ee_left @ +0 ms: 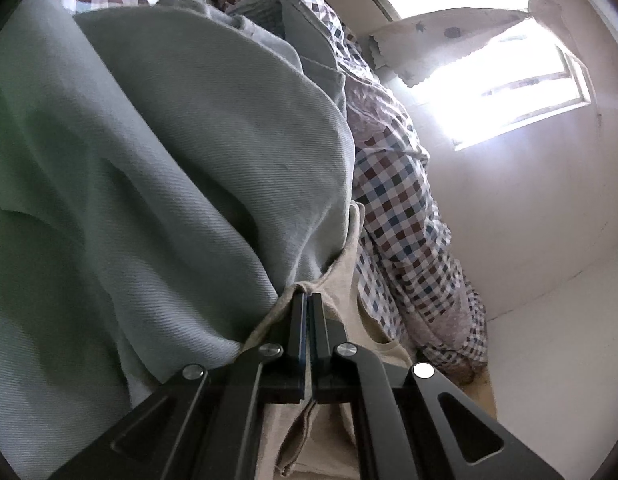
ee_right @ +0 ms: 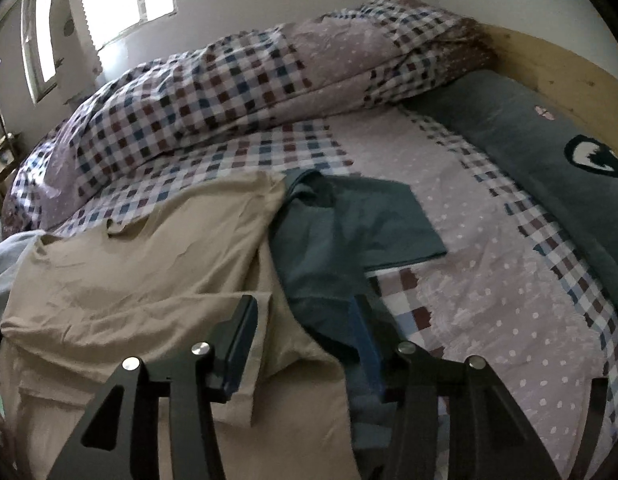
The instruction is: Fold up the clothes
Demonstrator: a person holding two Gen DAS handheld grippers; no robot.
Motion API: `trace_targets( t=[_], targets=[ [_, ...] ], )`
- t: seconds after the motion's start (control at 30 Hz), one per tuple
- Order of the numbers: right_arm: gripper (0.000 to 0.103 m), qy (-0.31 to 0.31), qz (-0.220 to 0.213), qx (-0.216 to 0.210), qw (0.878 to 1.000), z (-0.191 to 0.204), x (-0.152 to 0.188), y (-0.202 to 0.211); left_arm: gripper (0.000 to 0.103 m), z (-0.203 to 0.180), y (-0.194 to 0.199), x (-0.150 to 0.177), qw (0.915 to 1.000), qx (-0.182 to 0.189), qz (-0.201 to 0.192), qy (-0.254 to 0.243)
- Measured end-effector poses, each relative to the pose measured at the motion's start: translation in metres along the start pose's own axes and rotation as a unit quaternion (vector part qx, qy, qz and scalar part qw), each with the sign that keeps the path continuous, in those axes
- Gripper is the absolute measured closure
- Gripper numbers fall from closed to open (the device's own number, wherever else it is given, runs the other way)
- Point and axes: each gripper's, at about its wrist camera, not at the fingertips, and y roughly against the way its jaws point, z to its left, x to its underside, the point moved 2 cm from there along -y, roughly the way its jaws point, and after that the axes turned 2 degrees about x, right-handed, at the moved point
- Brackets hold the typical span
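A beige garment [ee_right: 121, 280] lies spread on the bed, with a folded flap by my right gripper. My right gripper [ee_right: 305, 316] is open, its fingers astride the beige flap's edge and a blue-grey garment [ee_right: 349, 220] beside it. In the left wrist view my left gripper [ee_left: 307, 300] is shut on an edge of the beige garment [ee_left: 341, 280]. A pale grey-green garment [ee_left: 169, 180] bulges close in front of the left camera and hides most of the bed.
A checked and dotted quilt [ee_right: 229, 88] is heaped along the far side of the bed. A dark teal pillow [ee_right: 549, 152] lies against the wooden headboard [ee_right: 557, 68]. A bright window [ee_left: 501, 80] is in the wall beyond.
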Motion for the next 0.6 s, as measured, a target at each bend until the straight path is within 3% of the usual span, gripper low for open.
trace_targets(
  t=[0.17,0.27,0.37,0.43,0.53,0.6],
  targets=[
    [0.052,-0.016,-0.003,-0.017,1.0,0.004,0.01,0.011,0.103,-0.003,0.013,-0.001,0.9992,-0.02,-0.019,-0.028],
    [0.052,-0.017,-0.016,-0.032,0.999,0.007,0.018,0.032,0.097,-0.004,0.028,-0.004,0.9981,-0.029,-0.04,-0.038],
    [0.052,-0.015,-0.035,-0.051,0.998,0.011,0.03,0.061,0.067,-0.001,0.046,-0.007,0.9974,-0.019,-0.056,-0.04],
    [0.051,-0.013,-0.048,-0.066,0.997,0.015,0.041,0.083,0.04,0.001,0.059,-0.007,0.9971,-0.009,-0.066,-0.037],
    [0.049,-0.013,-0.069,-0.092,0.993,0.019,0.062,0.12,0.025,0.0,0.082,-0.007,0.9955,0.009,-0.082,-0.047],
    [0.047,-0.007,-0.086,-0.104,0.991,0.023,0.079,0.145,0.021,-0.008,0.097,-0.004,0.9929,0.008,-0.091,-0.077]
  ],
)
